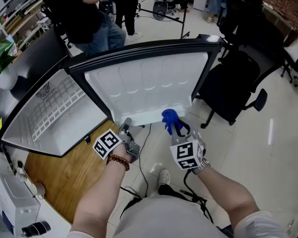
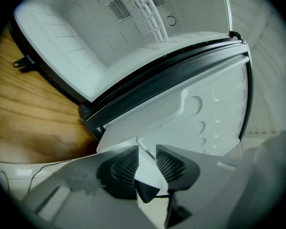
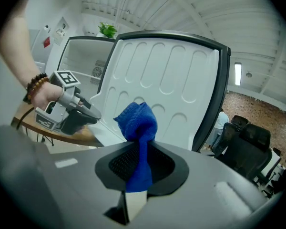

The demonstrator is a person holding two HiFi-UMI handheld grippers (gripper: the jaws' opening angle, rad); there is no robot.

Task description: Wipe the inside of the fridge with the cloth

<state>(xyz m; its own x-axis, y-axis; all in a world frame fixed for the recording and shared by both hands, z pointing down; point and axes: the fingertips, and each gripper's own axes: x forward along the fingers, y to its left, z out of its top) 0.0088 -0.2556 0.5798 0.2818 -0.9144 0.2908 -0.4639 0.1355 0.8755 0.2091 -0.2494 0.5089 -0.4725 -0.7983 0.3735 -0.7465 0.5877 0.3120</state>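
A: So, which step?
B: Pre-wipe: right gripper (image 3: 142,149) clamps blue cloth (image 3: 137,123) near the door (image 1: 149,83), inner face; left gripper (image 2: 147,151) pinches its lower edge (steadying, probably). Next: press cloth against fridge (image 1: 64,128) interior wall.

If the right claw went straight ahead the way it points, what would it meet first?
Probably the white moulded inner face of the open fridge door, the bunched blue cloth in the claw touching first; depth uncertain.
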